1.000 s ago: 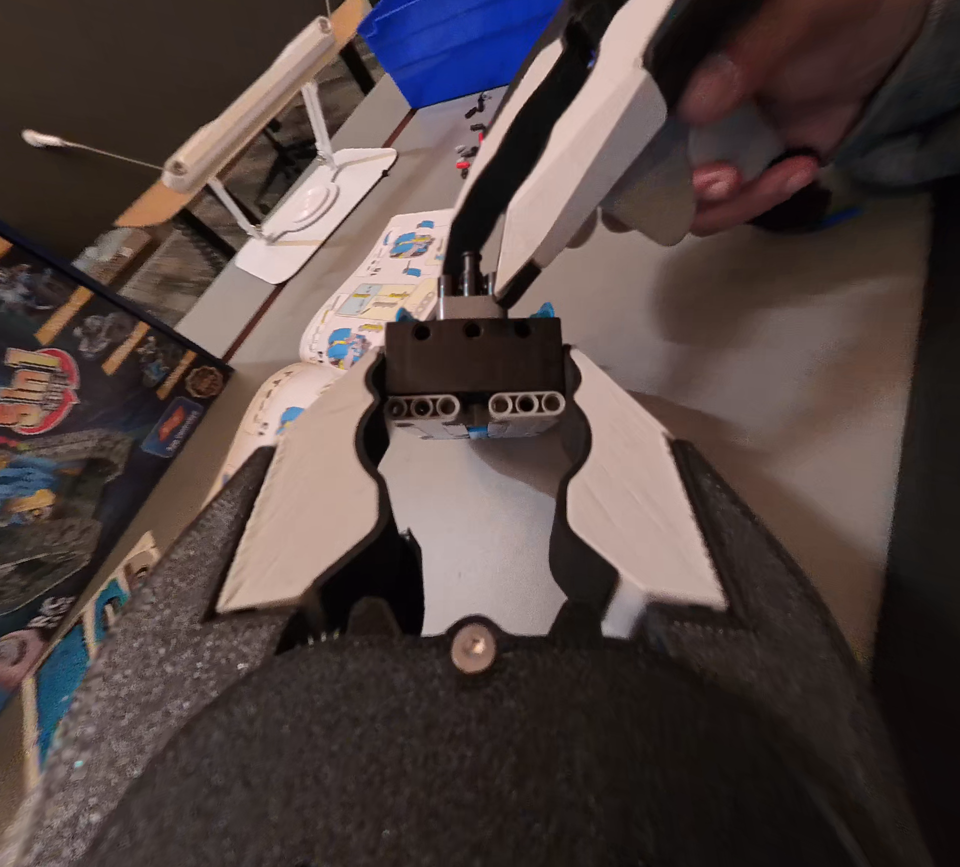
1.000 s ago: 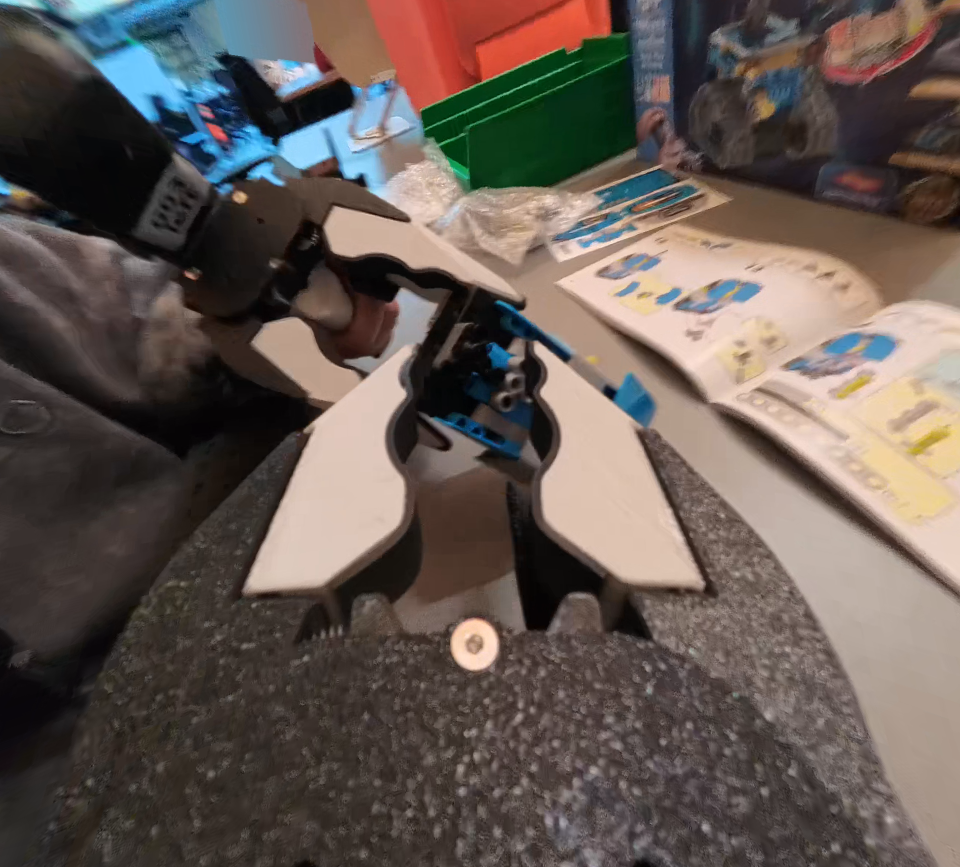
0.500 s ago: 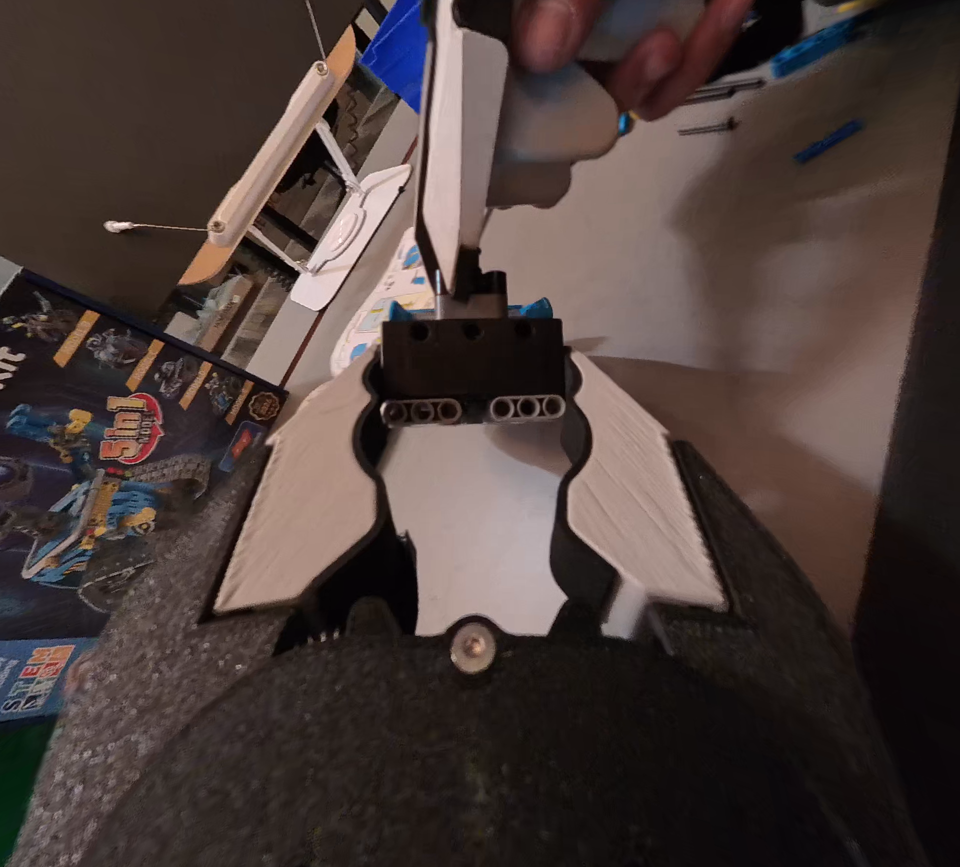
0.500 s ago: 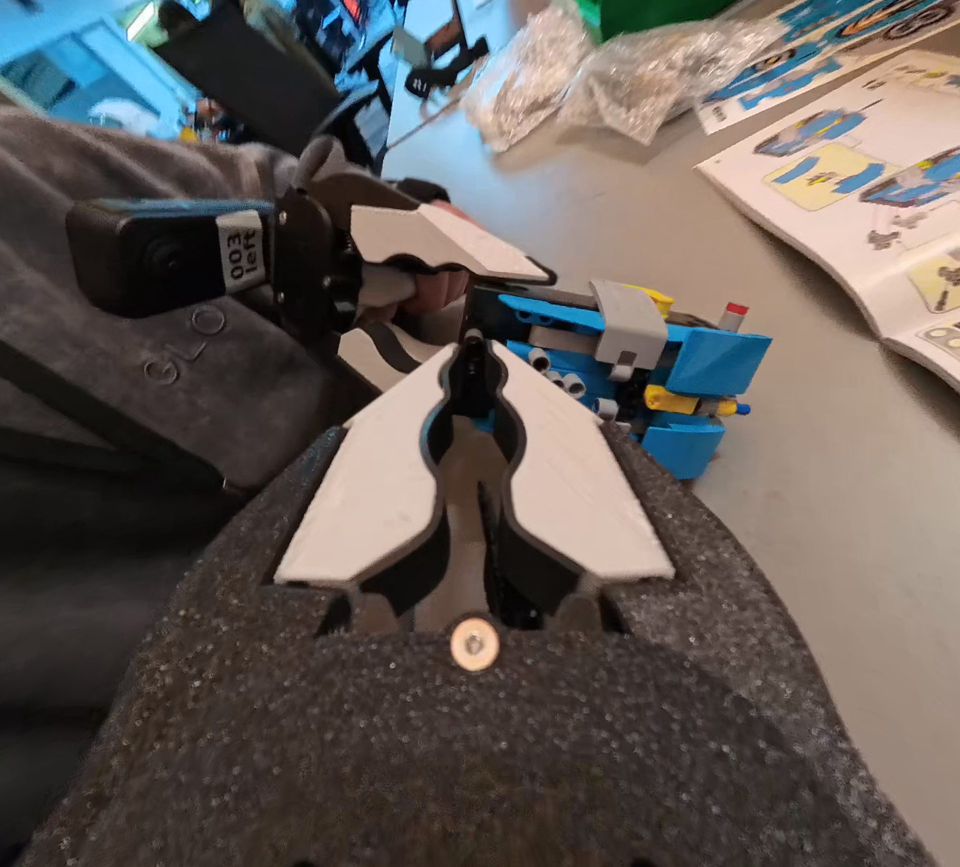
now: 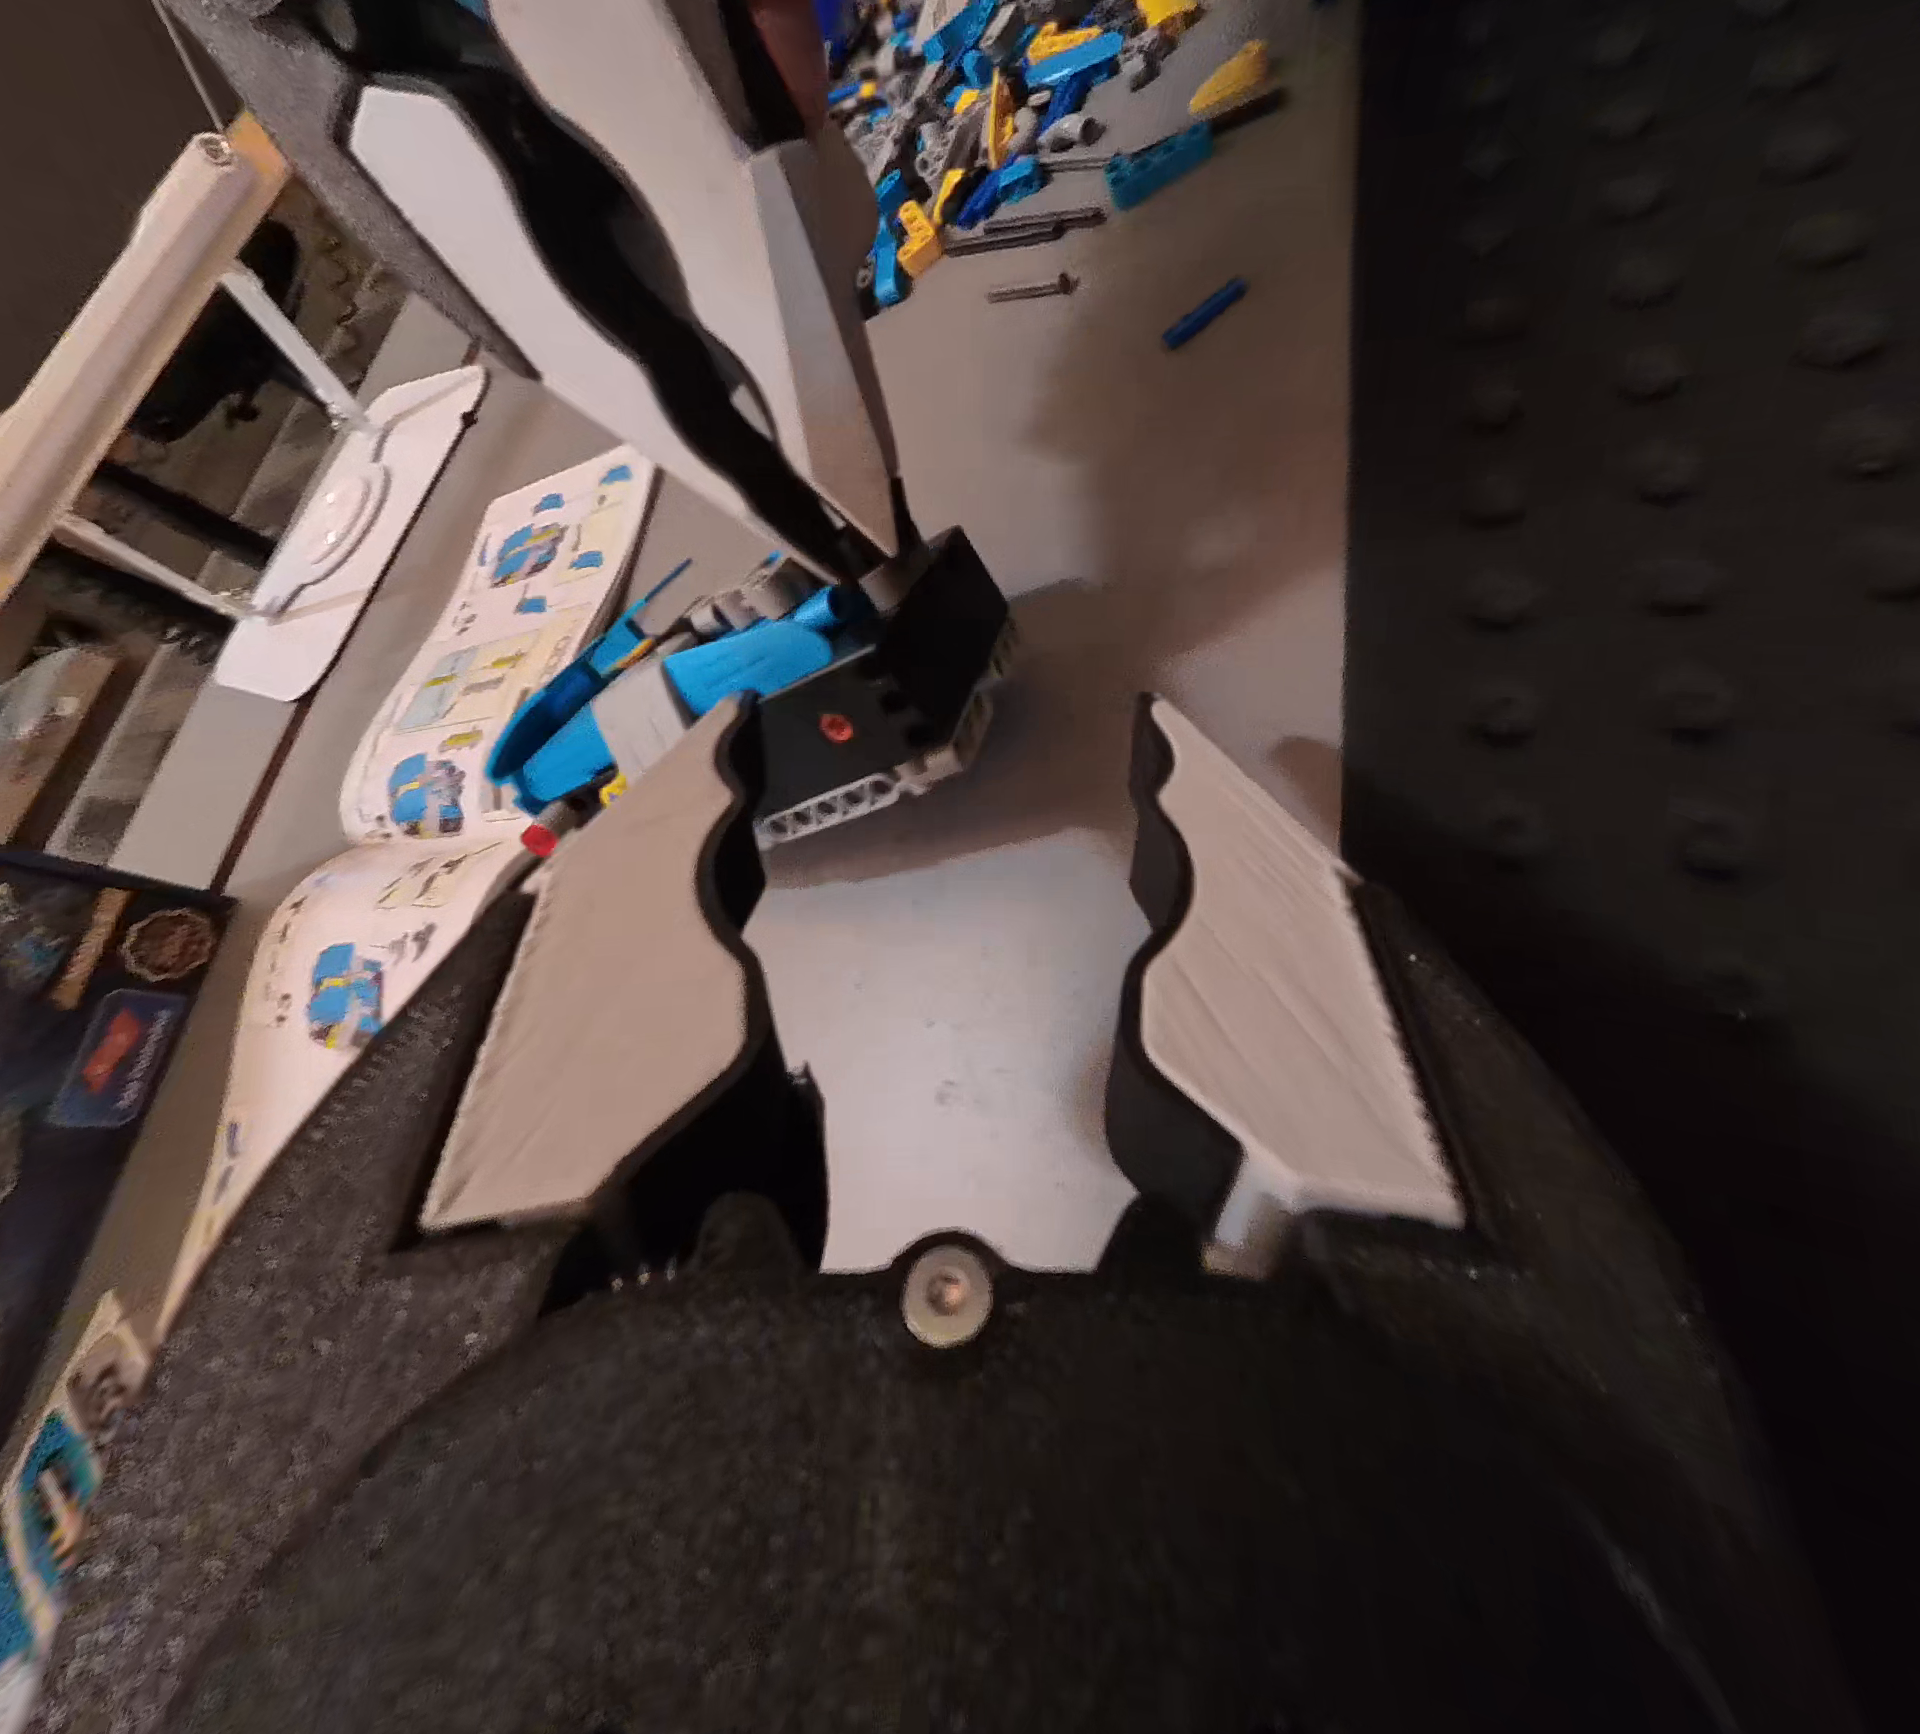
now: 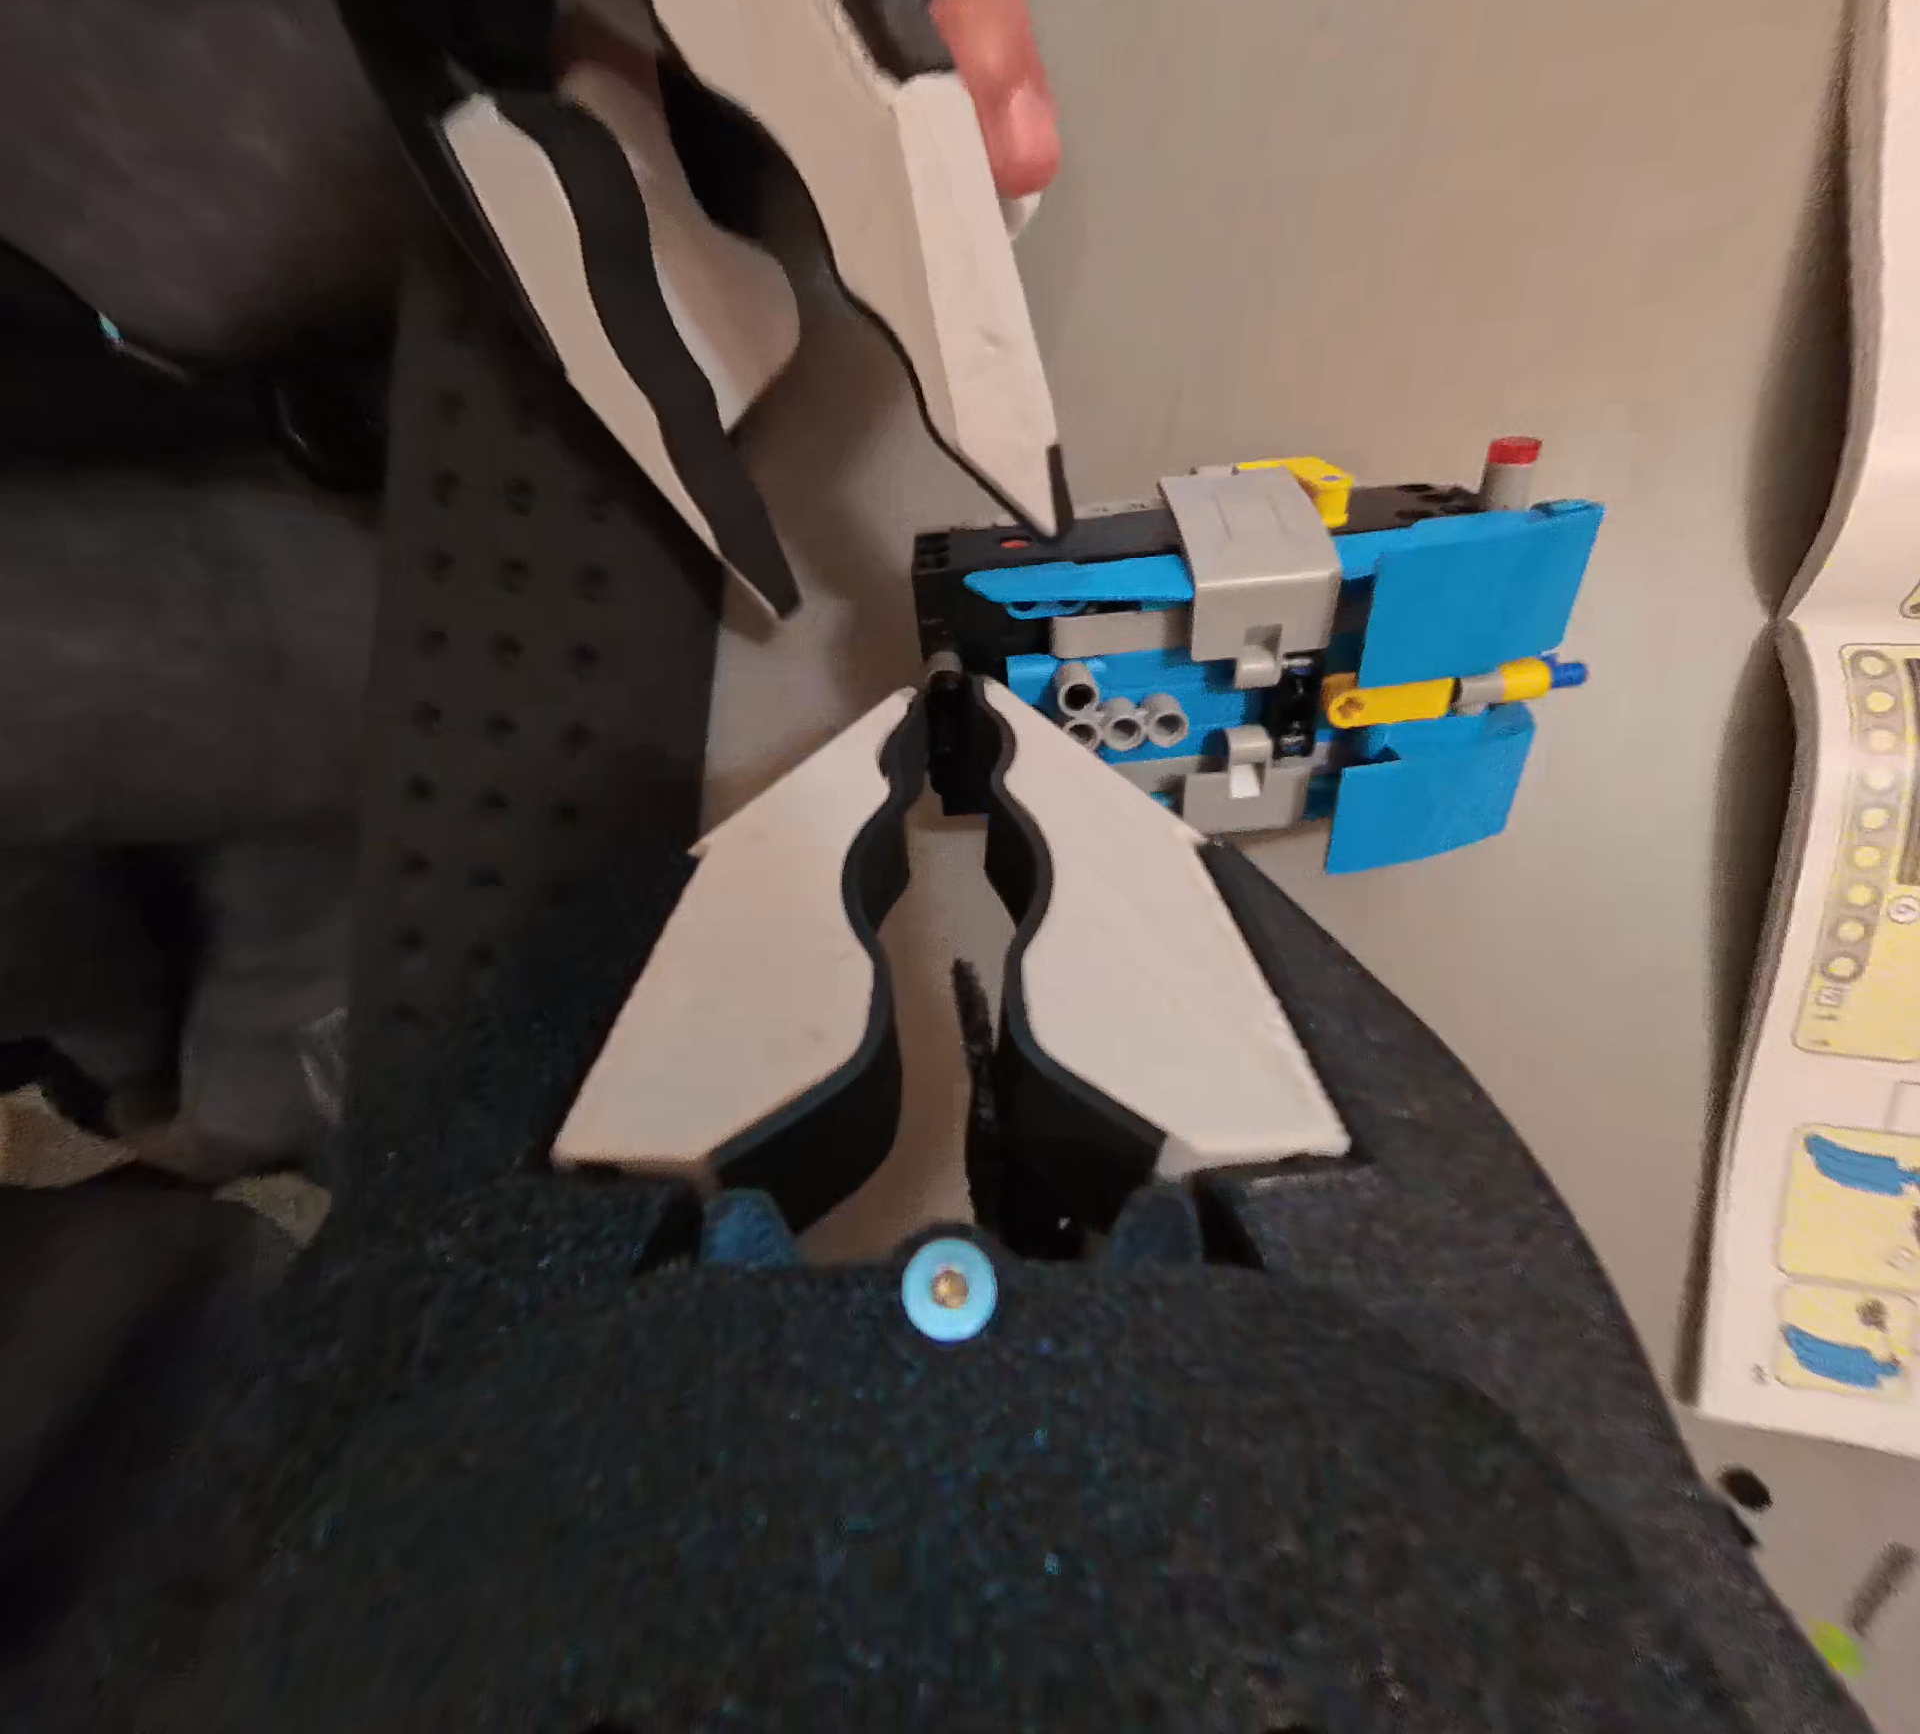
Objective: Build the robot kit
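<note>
A blue, grey and black brick-built model [image 6: 1247,645] lies on the pale table [image 6: 1403,126]; it also shows in the left wrist view [image 5: 831,697]. My right gripper [image 6: 948,697] is shut on a short black pin [image 6: 945,728] at the model's black end block. In the left wrist view the right gripper [image 5: 883,552] comes down from the top onto that block. My left gripper [image 5: 935,728] is open and empty, its jaws wide apart just short of the block. In the right wrist view the left gripper [image 6: 914,562] has one fingertip [image 6: 1049,489] touching the block's edge.
An open instruction booklet [image 5: 499,645] lies left of the model, also in the right wrist view [image 6: 1849,957]. A heap of loose blue, yellow and grey pieces [image 5: 1039,22] lies farther back. A dark printed box [image 5: 83,1009], a white stand base [image 5: 343,521] and a dark studded panel [image 5: 1662,541] border the area. My two grippers' fingertips are within a few centimetres of each other.
My left gripper let go of the model's black block and opened wide. The model went down onto the table. My right gripper closed on the pin and swung round, now pointing down.
</note>
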Motion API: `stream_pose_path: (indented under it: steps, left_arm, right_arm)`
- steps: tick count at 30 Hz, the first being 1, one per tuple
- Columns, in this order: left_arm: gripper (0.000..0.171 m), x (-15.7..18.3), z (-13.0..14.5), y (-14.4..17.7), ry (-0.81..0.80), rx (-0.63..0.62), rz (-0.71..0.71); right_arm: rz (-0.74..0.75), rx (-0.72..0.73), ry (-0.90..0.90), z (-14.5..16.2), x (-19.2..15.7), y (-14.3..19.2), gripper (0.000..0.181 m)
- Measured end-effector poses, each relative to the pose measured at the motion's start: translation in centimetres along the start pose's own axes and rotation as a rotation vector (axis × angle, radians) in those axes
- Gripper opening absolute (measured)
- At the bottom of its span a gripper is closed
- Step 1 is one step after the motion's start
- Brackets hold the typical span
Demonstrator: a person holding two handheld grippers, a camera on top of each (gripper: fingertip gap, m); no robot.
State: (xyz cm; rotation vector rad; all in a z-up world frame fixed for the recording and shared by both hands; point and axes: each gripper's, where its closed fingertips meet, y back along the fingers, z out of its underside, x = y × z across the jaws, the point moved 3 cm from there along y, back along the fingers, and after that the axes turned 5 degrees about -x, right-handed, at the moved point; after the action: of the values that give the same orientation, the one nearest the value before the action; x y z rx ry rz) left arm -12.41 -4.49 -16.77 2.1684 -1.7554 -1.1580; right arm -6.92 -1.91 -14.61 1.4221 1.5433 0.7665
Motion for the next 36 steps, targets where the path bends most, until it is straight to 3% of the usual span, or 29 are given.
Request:
stream_pose_path:
  steps: [6,11,15,18,21,25,27,31,36]
  left_arm:
    - [0.062,-2.0,1.0,0.8,0.202,0.104,0.181]
    - [0.061,-6.1,3.9,0.0,0.45,0.093,0.216]
    - [0.058,-7.7,4.0,0.5,0.567,0.159,0.249]
    - [0.044,-7.7,3.8,0.7,0.515,0.178,0.218]
    - [0.026,-7.3,3.3,0.6,0.415,0.184,0.145]
    - [0.007,-6.0,2.4,-0.4,0.281,0.159,0.096]
    - [0.002,-5.8,2.1,-0.7,0.247,0.15,0.072]
    - [0.0,-5.9,2.3,-0.9,0.234,0.135,0.045]
    - [0.0,-6.1,2.4,-1.0,0.26,0.122,0.05]
  right_arm:
    - [0.029,-0.168,0.08,1.5,-0.4,-0.5,0.007]
    - [0.034,-0.199,0.152,1.6,-0.7,-0.9,0.007]
    - [0.022,-0.218,0.151,1.9,-1.3,-1.7,0.008]
    - [0.034,-0.149,0.095,1.7,-1.3,-1.7,0.008]
    - [0.01,0.014,0.016,1.0,-1.7,-1.2,0.019]
    - [0.172,0.372,-0.139,0.1,2.2,1.3,0.0]
    - [0.226,0.479,-0.245,0.6,4.5,1.9,0.0]
    - [0.311,0.499,-0.253,1.2,5.9,1.1,0.0]
    - [0.269,0.471,-0.271,1.5,5.8,0.7,0.0]
